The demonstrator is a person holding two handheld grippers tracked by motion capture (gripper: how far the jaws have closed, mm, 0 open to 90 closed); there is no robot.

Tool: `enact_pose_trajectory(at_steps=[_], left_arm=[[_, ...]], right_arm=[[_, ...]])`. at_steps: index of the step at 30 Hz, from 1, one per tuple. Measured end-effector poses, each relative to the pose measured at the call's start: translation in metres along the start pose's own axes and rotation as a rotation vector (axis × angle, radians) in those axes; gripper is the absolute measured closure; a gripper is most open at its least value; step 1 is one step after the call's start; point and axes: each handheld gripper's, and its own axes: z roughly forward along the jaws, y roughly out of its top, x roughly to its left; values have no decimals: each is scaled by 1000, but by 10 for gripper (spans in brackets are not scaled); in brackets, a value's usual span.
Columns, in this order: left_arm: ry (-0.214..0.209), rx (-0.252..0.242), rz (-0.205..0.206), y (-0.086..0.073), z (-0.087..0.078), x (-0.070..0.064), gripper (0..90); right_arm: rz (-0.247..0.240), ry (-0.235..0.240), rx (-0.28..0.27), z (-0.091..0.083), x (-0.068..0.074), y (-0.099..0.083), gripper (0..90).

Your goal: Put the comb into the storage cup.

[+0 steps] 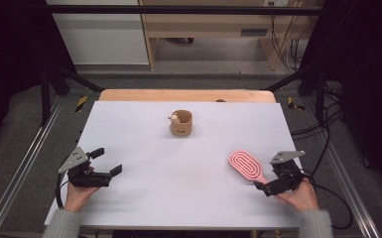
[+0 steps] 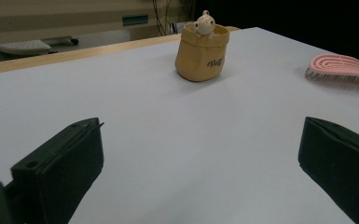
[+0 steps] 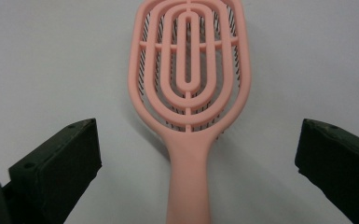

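A pink vented hairbrush (image 1: 245,166) lies bristles down on the white table (image 1: 144,134), at its right, with the handle pointing toward the person. My right gripper (image 1: 265,178) is open, one jaw on each side of the brush handle and clear of it. In the right gripper view the brush (image 3: 189,79) runs up the middle between the wide-apart jaws of the right gripper (image 3: 198,163). My left gripper (image 1: 108,160) rests open at the table's left with nothing in it; from the left gripper view, bare table shows between the jaws of the left gripper (image 2: 200,158).
A tan pouch (image 1: 181,124) with a small toy figure (image 1: 174,118) peeking out stands at the middle back of the table. The left gripper view has the pouch (image 2: 200,58) ahead and the brush (image 2: 340,70) off to the right. Dark frame rails flank the table.
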Motion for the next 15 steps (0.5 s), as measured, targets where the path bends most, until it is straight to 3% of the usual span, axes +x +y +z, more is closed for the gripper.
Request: enact_pose_trajectory(at_steps=[15], left_arm=[[-1,8,3,-1,1,0,0]], right_arm=[[-14,-8,63,8,1,-4,129]])
